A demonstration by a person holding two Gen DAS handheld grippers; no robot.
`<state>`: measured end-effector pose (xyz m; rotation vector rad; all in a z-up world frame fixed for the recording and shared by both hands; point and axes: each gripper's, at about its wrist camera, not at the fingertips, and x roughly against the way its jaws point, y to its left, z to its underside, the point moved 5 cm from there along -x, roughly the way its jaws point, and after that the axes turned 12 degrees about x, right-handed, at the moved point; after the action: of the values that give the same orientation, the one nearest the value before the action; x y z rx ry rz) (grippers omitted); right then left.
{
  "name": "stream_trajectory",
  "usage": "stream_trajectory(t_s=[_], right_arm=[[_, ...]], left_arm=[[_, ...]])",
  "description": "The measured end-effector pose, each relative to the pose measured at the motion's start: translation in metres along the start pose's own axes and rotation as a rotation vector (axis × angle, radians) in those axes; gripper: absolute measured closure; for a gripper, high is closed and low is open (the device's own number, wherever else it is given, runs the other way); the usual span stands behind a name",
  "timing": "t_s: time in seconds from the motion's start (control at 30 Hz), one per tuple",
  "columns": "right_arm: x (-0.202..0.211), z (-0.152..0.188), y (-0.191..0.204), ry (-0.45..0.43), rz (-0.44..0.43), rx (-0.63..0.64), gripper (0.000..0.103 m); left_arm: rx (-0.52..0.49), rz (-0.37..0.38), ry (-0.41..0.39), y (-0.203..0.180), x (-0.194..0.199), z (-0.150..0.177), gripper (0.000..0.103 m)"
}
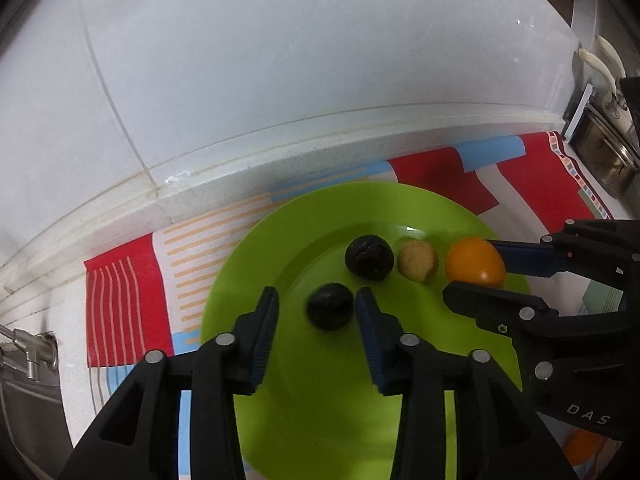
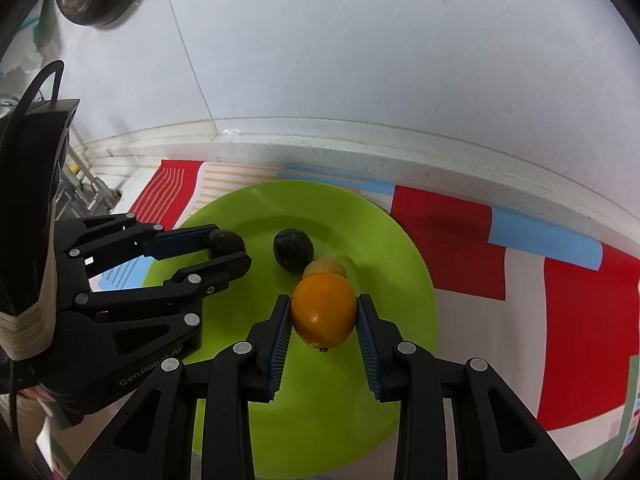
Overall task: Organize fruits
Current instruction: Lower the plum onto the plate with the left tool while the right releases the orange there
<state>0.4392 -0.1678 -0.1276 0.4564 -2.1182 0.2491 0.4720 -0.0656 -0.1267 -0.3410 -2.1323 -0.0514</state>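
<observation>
A green plate lies on a patterned cloth. On it are two dark round fruits, a small yellowish fruit and an orange. My left gripper is open, with its jaws on either side of the nearer dark fruit; its right pad is close to the fruit and the left one is apart. The other dark fruit sits further back. My right gripper is shut on the orange over the plate's right side.
The red, white and blue cloth covers a white counter against a tiled wall. A tap and sink are at the left. Metal kitchenware stands at the far right. Another orange lies at the lower right.
</observation>
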Motion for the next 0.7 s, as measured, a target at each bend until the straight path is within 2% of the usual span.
stream_trajectory(t_s=[0.1,0.27,0.5,0.6,0.7], right_arm=[[0.005,0.001,-0.001,-0.012,0.006,-0.008,0.065],[0.024,0.0,-0.005,-0.046,0.025,-0.022,0.065],[0.067,0.0,-0.002,-0.122,0.054,-0.033,0.065],[0.088,0.002,0.004,-0.158,0.062,-0.037,0.057],[0.108,0.006,0.01,-0.194,0.069,-0.044,0.057]], left_arm=[[0.002,-0.013,-0.01,0.001,0.006,0.001,0.06],[0.024,-0.019,-0.038,0.001,0.027,0.003,0.057],[0.06,-0.007,-0.123,-0.005,0.077,0.006,0.044],[0.065,-0.004,-0.16,-0.009,0.101,0.011,0.041],[0.068,0.0,-0.2,-0.01,0.127,0.018,0.037]])
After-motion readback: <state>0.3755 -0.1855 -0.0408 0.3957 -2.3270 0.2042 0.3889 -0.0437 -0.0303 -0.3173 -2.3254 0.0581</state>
